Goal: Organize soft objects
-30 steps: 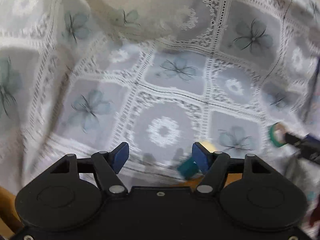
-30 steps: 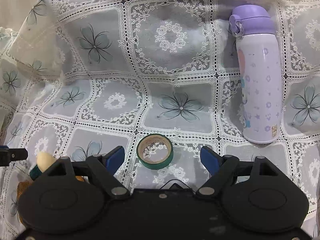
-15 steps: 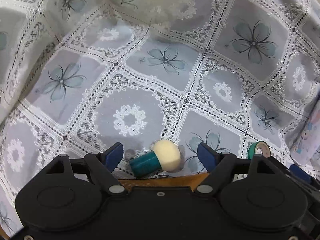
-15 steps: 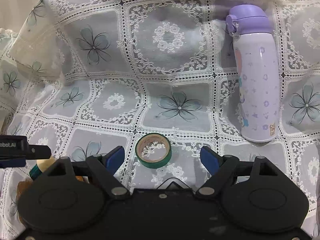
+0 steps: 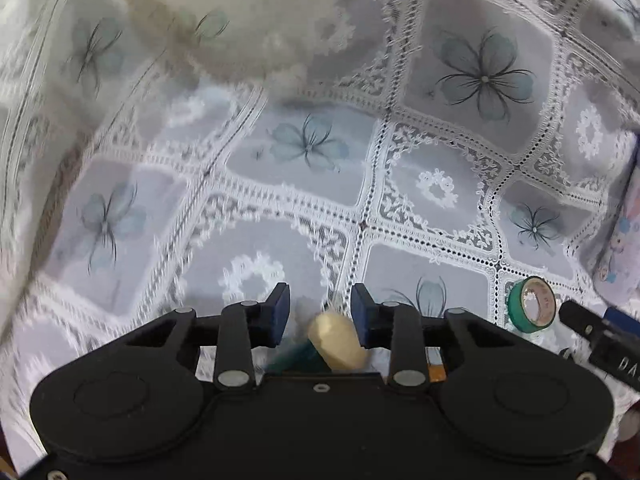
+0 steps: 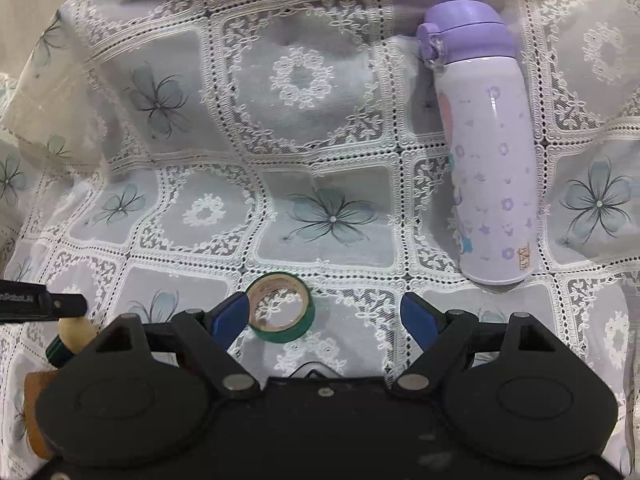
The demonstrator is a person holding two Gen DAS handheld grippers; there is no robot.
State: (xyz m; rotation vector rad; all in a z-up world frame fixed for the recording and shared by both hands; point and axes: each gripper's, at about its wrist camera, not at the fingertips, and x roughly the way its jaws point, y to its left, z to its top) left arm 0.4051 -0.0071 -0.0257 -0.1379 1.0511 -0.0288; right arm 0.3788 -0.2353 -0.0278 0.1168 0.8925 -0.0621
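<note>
"Cream foam, far left — is that the soft item?"

"Yes. The sponge point(image 5: 336, 340) has a cream foam head on a teal handle. It lies on the lace tablecloth point(image 6: 320, 128) near its front edge, next to a brown piece I cannot identify, and it sits between the pads of the left gripper point(image 5: 320, 308)."

"Jaw state, left?"

"Drawn in as narrow as they go, with the foam head against the right-hand pad. Contact at the other pad is blurred, so I read it as a grip on the sponge but not a confirmed one. The gripper points steeply down, which suits a low item lying flat."

"Why take the head and not the handle?"

"My judgement: the foam gives under the pads and fills the gap, whereas the thin handle could slip."

"Next to the right?"

"A green roll of tape point(image 6: 280, 316), flat on the cloth, just ahead of the right gripper point(image 6: 322, 314). Those jaws stand wide and hold nothing; the roll is nearer the left pad, not touched."

"Reason for hovering there?"

"Probably waiting its turn — tape is not obviously soft, so it may not be a target."

"Far right?"

"A purple-lidded bottle point(image 6: 488, 152), well apart from both grippers. Hard item, so likely left alone."
</note>
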